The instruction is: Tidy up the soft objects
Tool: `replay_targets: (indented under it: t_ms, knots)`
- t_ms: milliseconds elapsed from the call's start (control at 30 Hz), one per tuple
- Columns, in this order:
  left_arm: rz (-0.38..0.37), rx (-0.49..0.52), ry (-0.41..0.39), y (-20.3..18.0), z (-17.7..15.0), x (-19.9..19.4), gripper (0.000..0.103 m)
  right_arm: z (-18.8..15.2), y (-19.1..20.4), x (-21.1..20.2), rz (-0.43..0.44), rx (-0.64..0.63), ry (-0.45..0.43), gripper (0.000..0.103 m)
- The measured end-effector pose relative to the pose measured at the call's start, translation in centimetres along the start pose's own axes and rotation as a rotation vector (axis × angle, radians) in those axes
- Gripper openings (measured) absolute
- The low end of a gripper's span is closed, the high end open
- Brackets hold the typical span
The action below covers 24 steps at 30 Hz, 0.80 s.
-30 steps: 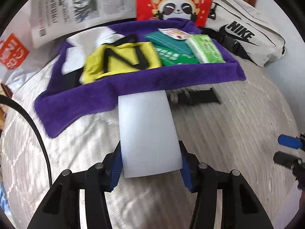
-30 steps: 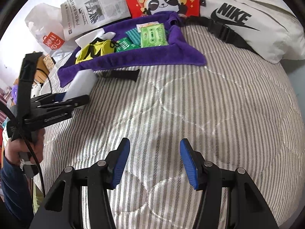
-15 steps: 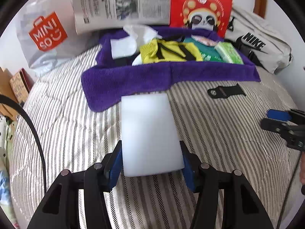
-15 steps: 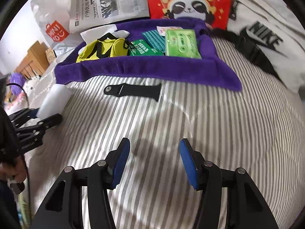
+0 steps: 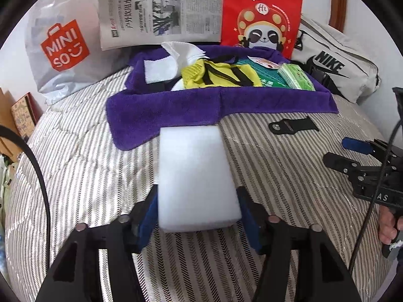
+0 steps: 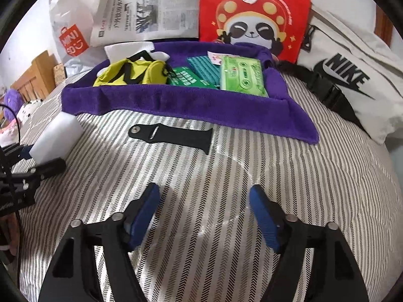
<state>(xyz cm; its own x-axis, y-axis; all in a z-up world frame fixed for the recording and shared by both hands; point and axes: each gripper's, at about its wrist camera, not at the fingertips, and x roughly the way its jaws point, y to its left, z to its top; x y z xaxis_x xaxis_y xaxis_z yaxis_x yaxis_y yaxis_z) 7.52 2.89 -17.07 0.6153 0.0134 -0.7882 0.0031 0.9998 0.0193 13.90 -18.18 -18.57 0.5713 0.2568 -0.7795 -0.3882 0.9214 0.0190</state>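
Observation:
My left gripper is shut on a white foam block and holds it over the striped bedspread, just short of the purple towel. The block also shows in the right wrist view. On the towel lie a yellow pouch, green packs and white cloths. A black strap lies on the bed in front of the towel. My right gripper is open and empty above the bed, short of the strap.
A Miniso bag, a newspaper and a red panda bag stand behind the towel. A white Nike bag lies at the right. Wooden furniture is at the far left.
My left gripper has pulled back and to the left from the towel, with the foam block still held. My right gripper has moved closer to the black strap and the towel.

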Motion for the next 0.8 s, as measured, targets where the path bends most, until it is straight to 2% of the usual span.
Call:
replay_targets:
  t_ms: [100,433,533,800]
  knots:
    - [0.008,0.010,0.002,-0.24,0.04,0.11,0.061,0.11,-0.44,0.32,-0.004,0.024,0.012,0.087]
    - [-0.008,0.017,0.008,-0.51,0.17,0.34,0.066,0.02,-0.21,0.59,0.002,0.014,0.020,0.090]
    - [-0.009,0.015,0.008,-0.49,0.14,0.31,0.067,0.03,-0.20,0.57,0.003,0.015,0.020,0.095]
    - [-0.018,0.015,0.008,-0.59,0.21,0.38,0.070,-0.02,-0.05,0.72,0.018,0.009,0.025,0.096]
